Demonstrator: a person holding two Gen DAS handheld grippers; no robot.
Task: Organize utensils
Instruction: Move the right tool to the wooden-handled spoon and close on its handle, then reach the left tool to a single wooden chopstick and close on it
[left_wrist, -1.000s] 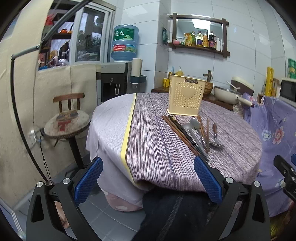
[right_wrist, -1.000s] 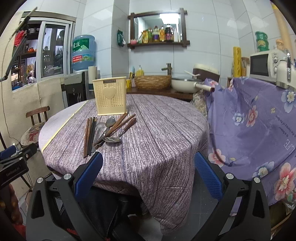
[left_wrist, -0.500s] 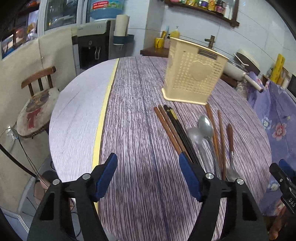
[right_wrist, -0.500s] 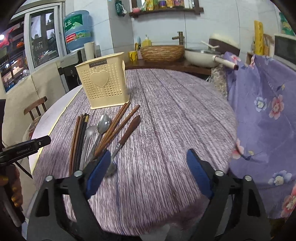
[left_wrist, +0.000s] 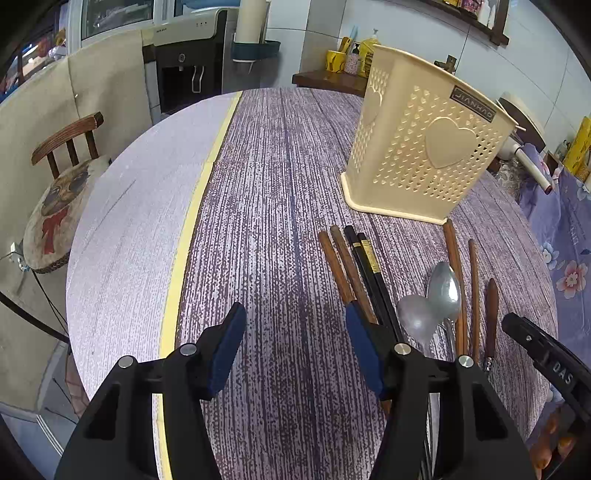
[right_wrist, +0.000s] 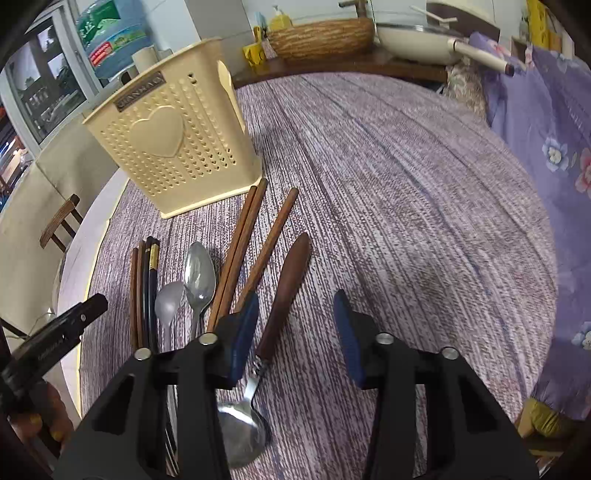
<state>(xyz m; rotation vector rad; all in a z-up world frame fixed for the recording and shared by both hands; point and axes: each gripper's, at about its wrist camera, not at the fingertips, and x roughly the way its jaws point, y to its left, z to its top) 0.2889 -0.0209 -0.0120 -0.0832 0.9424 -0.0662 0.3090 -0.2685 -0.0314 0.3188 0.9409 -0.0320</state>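
A cream utensil holder (left_wrist: 424, 147) (right_wrist: 173, 147) with a heart stands upright on the round table. In front of it lie brown chopsticks (left_wrist: 340, 266), black chopsticks (left_wrist: 369, 266), two metal spoons (left_wrist: 443, 288), more brown chopsticks (right_wrist: 240, 240) and a wooden-handled spoon (right_wrist: 288, 288). My left gripper (left_wrist: 295, 343) hangs over bare cloth, jaws closing with nothing between them, and its right finger overlaps the brown chopsticks. My right gripper (right_wrist: 295, 332) is closing too. The wooden-handled spoon lies between its jaws, close to the left pad (right_wrist: 242, 332), and neither pad presses on it.
The table wears a striped purple cloth (left_wrist: 277, 166) with a pale part on the left. A wooden chair (left_wrist: 66, 158) stands left of the table and a flowered purple cover (right_wrist: 546, 122) lies to the right. Behind the table are a wicker basket (right_wrist: 321, 37) and a pan (right_wrist: 417, 40).
Both grippers have come forward from the table's near edge to above the utensils and tipped downward. Both pairs of jaws have narrowed, the right more, and it now straddles the wooden-handled spoon.
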